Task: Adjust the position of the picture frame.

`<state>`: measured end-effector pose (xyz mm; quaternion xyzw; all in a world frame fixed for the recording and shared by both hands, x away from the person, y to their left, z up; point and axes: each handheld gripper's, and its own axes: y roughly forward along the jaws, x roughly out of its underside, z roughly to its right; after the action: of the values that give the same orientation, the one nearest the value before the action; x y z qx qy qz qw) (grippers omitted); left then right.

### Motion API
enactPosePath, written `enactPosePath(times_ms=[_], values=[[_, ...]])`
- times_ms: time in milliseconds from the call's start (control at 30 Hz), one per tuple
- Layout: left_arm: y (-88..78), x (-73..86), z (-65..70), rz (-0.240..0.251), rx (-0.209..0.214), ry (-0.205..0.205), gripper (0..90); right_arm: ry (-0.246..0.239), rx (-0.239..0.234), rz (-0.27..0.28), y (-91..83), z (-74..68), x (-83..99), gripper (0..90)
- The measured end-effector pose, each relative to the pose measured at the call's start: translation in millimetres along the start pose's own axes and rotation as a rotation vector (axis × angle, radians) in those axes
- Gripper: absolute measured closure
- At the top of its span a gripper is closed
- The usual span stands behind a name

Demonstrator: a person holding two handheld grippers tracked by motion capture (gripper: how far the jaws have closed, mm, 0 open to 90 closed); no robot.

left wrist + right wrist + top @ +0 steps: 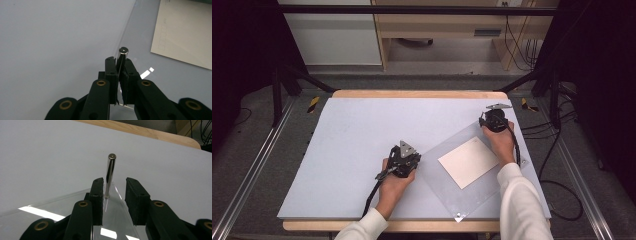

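A clear acrylic sheet [447,192] lies turned like a diamond on the pale mat, with a cream paper [468,162] at its middle. Short metal posts stand at its corners. My left gripper [404,160] is at the sheet's left corner; in the left gripper view its jaws are shut on a shiny post [123,53], with the sheet's edge [126,32] running away from it and the paper [185,32] at upper right. My right gripper [494,120] is at the far corner. There the gripper [113,185] is open around an upright post [110,175] that stands close against the left-hand jaw.
The pale blue-grey mat [357,135] covers a wooden table [412,93]. Further posts mark the sheet's near corner [458,218] and right corner [523,162]. Metal frame rails run along both sides, and cables lie on the floor at right [557,145].
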<state>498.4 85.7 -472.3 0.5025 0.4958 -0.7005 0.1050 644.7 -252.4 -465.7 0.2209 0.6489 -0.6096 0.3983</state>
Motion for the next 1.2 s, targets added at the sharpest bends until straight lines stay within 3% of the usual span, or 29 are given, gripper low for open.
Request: enactPosePath(times_ms=[433,533,733,1200], values=[[0.2,-0.7,0.2,-0.005,-0.001,-0.003,84.2,-0.028,-0.006,-0.014,4.0,-3.0,0.6,72.3],[0.3,-0.6,0.5,-0.002,-0.001,-0.007,84.2,-0.036,-0.014,-0.059,4.9,-3.8,-4.0,71.0],[0.6,-0.5,0.3,0.002,-0.001,-0.010,84.2,-0.040,-0.009,-0.030,6.2,-9.8,-9.9,73.5],[0.7,-0.3,0.3,0.003,-0.001,-0.014,84.2,-0.007,-0.021,-0.027,11.0,-3.8,-7.2,85.0]])
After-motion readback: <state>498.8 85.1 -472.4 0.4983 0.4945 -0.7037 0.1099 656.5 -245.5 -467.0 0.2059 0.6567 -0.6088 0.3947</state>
